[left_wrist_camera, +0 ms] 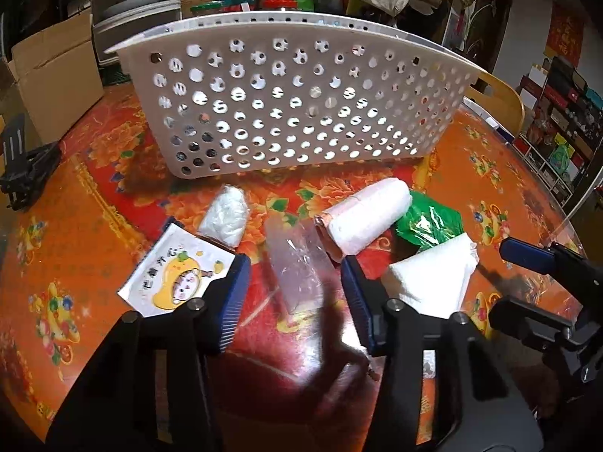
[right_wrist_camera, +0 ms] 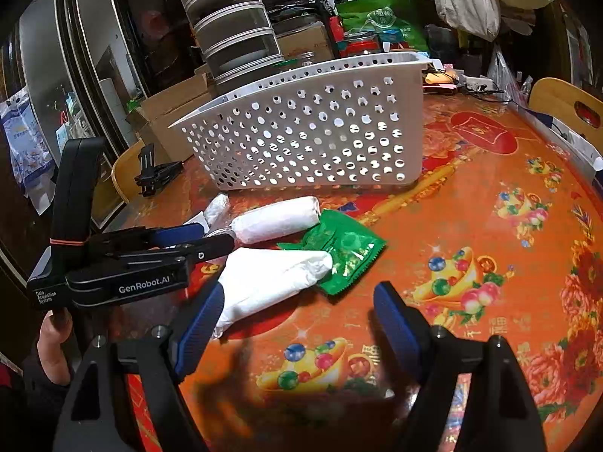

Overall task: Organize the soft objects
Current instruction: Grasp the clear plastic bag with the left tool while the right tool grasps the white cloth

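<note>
A white perforated basket (left_wrist_camera: pixel 286 113) stands at the back of the orange table; it also shows in the right wrist view (right_wrist_camera: pixel 312 132). In front of it lie a small white bag (left_wrist_camera: pixel 226 216), a clear plastic bag (left_wrist_camera: pixel 297 263), a white roll (left_wrist_camera: pixel 365 222), a green packet (left_wrist_camera: pixel 429 222), a folded white tissue (left_wrist_camera: pixel 433 278) and a mango sachet (left_wrist_camera: pixel 177 275). My left gripper (left_wrist_camera: pixel 297 293) is open, its jaws on either side of the clear bag. My right gripper (right_wrist_camera: pixel 297 324) is open and empty, near the tissue (right_wrist_camera: pixel 271 278) and green packet (right_wrist_camera: pixel 343 248).
A black folded stand (left_wrist_camera: pixel 22 165) lies at the table's left edge. Cardboard boxes (left_wrist_camera: pixel 52 71), stacked drawers (right_wrist_camera: pixel 233 26) and bags stand behind the basket. A wooden chair back (right_wrist_camera: pixel 569 105) is at the far right. The left gripper's body (right_wrist_camera: pixel 124 263) shows in the right wrist view.
</note>
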Demonstrator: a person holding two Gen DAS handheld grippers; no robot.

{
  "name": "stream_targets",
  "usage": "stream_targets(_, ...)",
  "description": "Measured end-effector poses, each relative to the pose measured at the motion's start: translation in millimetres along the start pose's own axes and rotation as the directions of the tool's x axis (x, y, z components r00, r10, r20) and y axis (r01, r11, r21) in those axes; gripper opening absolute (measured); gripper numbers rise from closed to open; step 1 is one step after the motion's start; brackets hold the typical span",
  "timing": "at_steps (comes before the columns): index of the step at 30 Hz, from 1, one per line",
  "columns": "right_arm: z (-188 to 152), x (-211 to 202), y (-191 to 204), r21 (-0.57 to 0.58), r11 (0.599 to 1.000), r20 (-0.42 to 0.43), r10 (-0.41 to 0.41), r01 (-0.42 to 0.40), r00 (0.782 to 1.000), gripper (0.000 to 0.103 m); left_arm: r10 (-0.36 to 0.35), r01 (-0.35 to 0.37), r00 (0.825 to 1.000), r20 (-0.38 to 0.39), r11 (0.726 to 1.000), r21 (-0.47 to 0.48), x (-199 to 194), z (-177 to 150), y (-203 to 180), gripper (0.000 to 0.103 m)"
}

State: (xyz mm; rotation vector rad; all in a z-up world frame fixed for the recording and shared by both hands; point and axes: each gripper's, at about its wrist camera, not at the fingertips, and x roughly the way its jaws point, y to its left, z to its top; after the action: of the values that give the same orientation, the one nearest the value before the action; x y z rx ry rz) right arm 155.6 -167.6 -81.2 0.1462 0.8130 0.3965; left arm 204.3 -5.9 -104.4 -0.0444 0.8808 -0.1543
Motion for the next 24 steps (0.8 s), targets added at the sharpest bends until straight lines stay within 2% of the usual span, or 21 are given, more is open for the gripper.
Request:
stream_targets(3,0,0,0,-0.004,1.000,0.000,-0.002,0.002,1.000,0.082,-0.031,0.031,0.999,-0.018,1.000,0.004,3,0,-3,0.028)
stream_targets(6,0,1,2,-0.006,1.000,-0.003,-0.005,0.005,1.000,0.082,-0.042,0.042,0.999,-0.018,0.999,-0.002,4,-1,-3,0.020)
stream_targets(13,1,9,4,-0.010,1.000,-0.045,-0.014,0.014,0.999,0.082,-0.078,0.079,0.997,0.027,0.995,-0.059,-3,-2,11,0.018)
stream_targets(15,2,14,3,0.013,1.000,-0.065,0.008,-0.007,0.998,0.082,-0.087,0.089,0.996,0.027,0.994,-0.069,-6,-2,17,0.018)
stream_targets(17,3,20,8,0.005,1.000,-0.087,0.005,-0.005,0.996,0.079,-0.096,0.097,0.995,0.026,0.993,-0.072,-6,-3,19,0.018)
stream_targets(19,3,23,11,0.006,1.000,-0.092,0.017,-0.017,0.996,0.072,-0.101,0.103,0.994,0.033,0.992,-0.076,-7,-3,20,0.018)
stream_targets(24,4,32,26,-0.013,1.000,-0.110,0.018,-0.019,0.994,0.069,-0.109,0.112,0.994,0.028,0.989,-0.100,-5,-4,26,0.018)
